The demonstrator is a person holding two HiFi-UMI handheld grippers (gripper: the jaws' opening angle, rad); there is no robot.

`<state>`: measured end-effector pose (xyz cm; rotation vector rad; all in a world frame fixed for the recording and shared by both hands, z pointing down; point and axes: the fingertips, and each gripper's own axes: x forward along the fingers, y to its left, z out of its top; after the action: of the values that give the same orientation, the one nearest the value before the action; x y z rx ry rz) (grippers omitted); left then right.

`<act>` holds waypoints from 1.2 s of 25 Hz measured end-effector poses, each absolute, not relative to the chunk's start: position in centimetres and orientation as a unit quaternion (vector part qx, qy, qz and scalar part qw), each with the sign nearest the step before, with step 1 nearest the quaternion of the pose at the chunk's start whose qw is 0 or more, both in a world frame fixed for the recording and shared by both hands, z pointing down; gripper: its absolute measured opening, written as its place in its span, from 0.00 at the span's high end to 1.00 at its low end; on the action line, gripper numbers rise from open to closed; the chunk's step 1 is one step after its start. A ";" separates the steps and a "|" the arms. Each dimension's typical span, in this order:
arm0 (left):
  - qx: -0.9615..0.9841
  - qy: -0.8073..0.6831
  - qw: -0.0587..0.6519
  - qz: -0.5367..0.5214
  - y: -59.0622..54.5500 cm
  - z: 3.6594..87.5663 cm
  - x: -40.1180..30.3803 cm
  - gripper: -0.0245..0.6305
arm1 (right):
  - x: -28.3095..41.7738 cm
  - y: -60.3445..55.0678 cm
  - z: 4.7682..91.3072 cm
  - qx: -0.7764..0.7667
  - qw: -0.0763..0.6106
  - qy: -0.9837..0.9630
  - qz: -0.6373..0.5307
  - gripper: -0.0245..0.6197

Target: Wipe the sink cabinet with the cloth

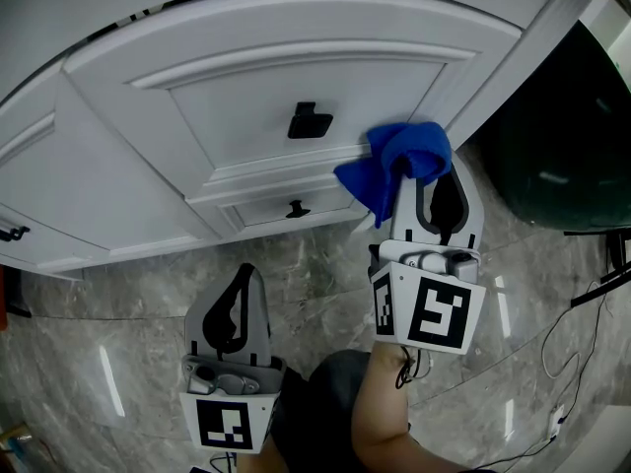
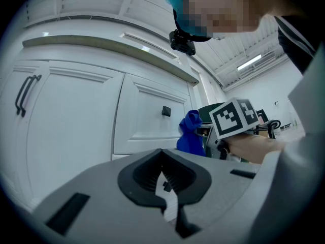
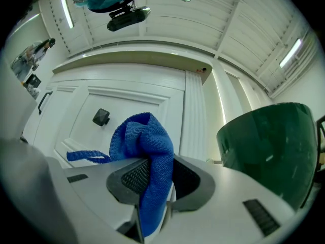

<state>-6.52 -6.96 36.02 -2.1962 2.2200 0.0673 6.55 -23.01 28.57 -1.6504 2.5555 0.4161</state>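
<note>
Now cloth (image 3: 147, 151) clamped in right claw (image 3: 155, 179), near cabinet door (image 1: 296, 77).

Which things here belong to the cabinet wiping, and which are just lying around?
Job in hand: blue cloth, clamped in the right gripper; white cabinet door.

Lying about: dark green bin; floor cables; left gripper, shut and empty.

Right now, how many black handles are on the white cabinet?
3. A square knob sits in the middle, a small knob is just below it, and a bar handle is at the far left edge. More may be hidden out of view.
</note>
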 end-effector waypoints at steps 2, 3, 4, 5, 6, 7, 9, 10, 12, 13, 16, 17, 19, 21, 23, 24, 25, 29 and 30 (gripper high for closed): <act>-0.703 0.711 0.009 0.022 -6.9 36.0 -6.6 0.96 | 7.3 -23.2 28.5 -0.554 0.037 0.821 0.134 0.78; -0.703 0.711 0.009 0.023 -6.9 36.0 -6.6 0.96 | 7.8 -23.4 28.7 -0.562 0.037 0.816 0.131 0.78; -0.702 0.712 0.009 0.024 -6.9 36.0 -6.7 0.96 | 8.2 -23.7 29.0 -0.568 0.036 0.813 0.124 0.78; -0.702 0.712 0.010 0.024 -6.9 36.0 -6.7 0.96 | 8.6 -24.0 29.4 -0.573 0.035 0.810 0.117 0.78; -0.702 0.712 0.011 0.024 -7.0 36.0 -6.7 0.96 | 9.0 -24.3 29.8 -0.577 0.036 0.808 0.110 0.78; -0.702 0.711 0.011 0.025 -7.0 36.0 -6.7 0.96 | 9.2 -24.5 30.0 -0.579 0.040 0.808 0.106 0.78; -0.703 0.710 0.011 0.026 -7.0 35.9 -6.5 0.96 | 9.3 -24.6 30.2 -0.577 0.048 0.809 0.106 0.78; -0.703 0.710 0.012 0.026 -7.0 35.8 -6.5 0.96 | 9.3 -24.6 30.2 -0.575 0.050 0.809 0.106 0.78; -0.702 0.711 0.014 0.028 -6.8 35.6 -6.5 0.96 | 9.3 -24.6 30.2 -0.574 0.049 0.810 0.107 0.78; -0.702 0.712 0.016 0.029 -6.8 35.5 -6.5 0.96 | 9.3 -24.6 30.2 -0.574 0.047 0.811 0.107 0.78; -0.699 0.714 0.020 0.034 -6.4 35.1 -6.7 0.96 | 9.3 -24.6 30.2 -0.570 0.041 0.813 0.107 0.78; -0.698 0.715 0.020 0.035 -6.3 34.9 -6.7 0.96 | 9.3 -24.5 30.2 -0.568 0.042 0.815 0.104 0.78; -0.694 0.719 0.023 0.039 -6.0 34.6 -6.8 0.96 | 8.5 -23.8 29.9 -0.553 0.048 0.826 0.094 0.78; -0.689 0.723 0.026 0.042 -5.6 34.2 -7.0 0.96 | 5.8 -22.1 29.4 -0.515 0.054 0.851 0.090 0.78; -0.684 0.728 0.029 0.042 -5.2 33.9 -7.2 0.96 | 1.8 -19.6 29.0 -0.462 0.054 0.881 0.086 0.78; -0.681 0.731 0.030 0.041 -4.9 33.8 -7.4 0.96 | -0.3 -18.2 29.0 -0.433 0.055 0.896 0.081 0.78; -0.677 0.734 0.030 0.039 -4.7 33.7 -7.6 0.96 | -2.4 -16.8 29.1 -0.404 0.055 0.910 0.076 0.78; -0.657 0.752 0.025 0.035 -3.7 33.5 -9.0 0.96 | -8.5 -12.2 30.2 -0.313 0.055 0.947 0.039 0.78; -0.650 0.759 0.023 0.034 -3.4 33.6 -9.5 0.96 | -9.4 -11.5 30.5 -0.300 0.056 0.952 0.023 0.78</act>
<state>-9.47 -3.37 33.55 -2.0128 2.3494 0.1057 -9.38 -11.55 30.46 -0.9087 2.8884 0.0692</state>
